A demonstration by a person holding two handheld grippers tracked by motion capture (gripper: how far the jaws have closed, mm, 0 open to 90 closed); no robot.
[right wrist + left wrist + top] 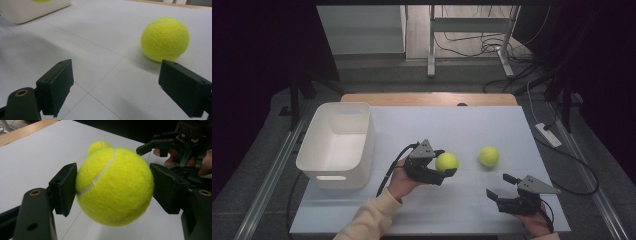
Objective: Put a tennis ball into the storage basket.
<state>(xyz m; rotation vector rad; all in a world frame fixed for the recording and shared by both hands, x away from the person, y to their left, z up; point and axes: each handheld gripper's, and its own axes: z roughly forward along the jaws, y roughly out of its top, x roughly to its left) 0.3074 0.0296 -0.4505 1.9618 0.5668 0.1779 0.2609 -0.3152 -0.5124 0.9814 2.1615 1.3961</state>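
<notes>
Second tennis ball half-hidden behind first

My left hand-held gripper sits raised off the surface, jaws pointing to the right across it and clamped tight on what they carry, both pads pressing from either side. My left hand grips its body from below, the cream sleeve coming in from the bottom edge. My right hand-held gripper rests low near the front right of the surface, jaws spread wide with nothing between them, pointing left. My right hand holds it from behind.
</notes>
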